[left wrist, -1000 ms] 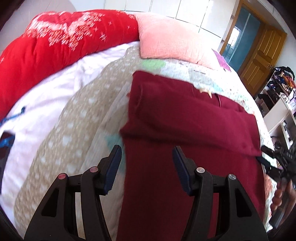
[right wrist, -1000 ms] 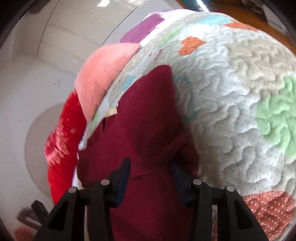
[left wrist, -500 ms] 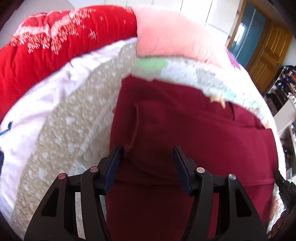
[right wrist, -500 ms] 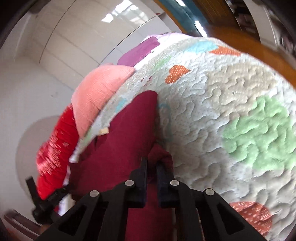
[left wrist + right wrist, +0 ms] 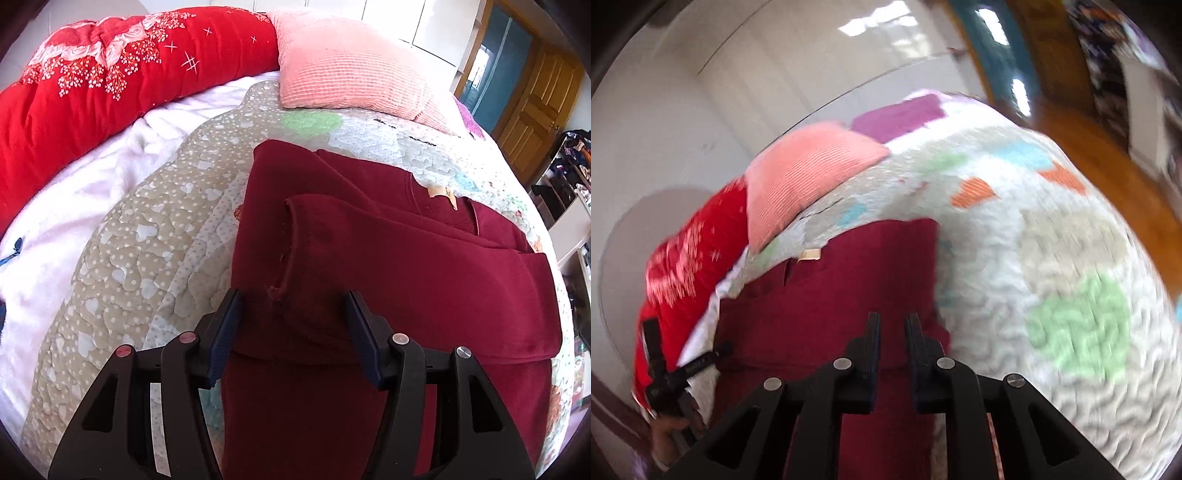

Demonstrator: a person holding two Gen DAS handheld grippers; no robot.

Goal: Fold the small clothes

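A dark red garment [image 5: 388,266] lies on the patchwork quilt [image 5: 155,236], with its sleeves folded across the body and a tan neck label [image 5: 441,192]. My left gripper [image 5: 291,314] is open, its fingers astride the sleeve cuff [image 5: 284,266] near the garment's left edge. In the right wrist view the same garment [image 5: 827,295] shows blurred. My right gripper [image 5: 892,325] is nearly shut above the garment's right edge; a narrow gap shows between the jaws and I cannot tell if cloth is pinched. The left gripper also shows in the right wrist view [image 5: 665,373] at the far left.
A pink pillow [image 5: 347,66] and a red floral duvet [image 5: 110,74] lie at the head of the bed. A white blanket [image 5: 74,192] lies left of the quilt. A wooden door [image 5: 535,96] and cluttered shelves [image 5: 569,173] stand to the right.
My right gripper went from open to nearly shut at the garment's right edge and swung its view. My left gripper moved forward, open, over the sleeve cuff.
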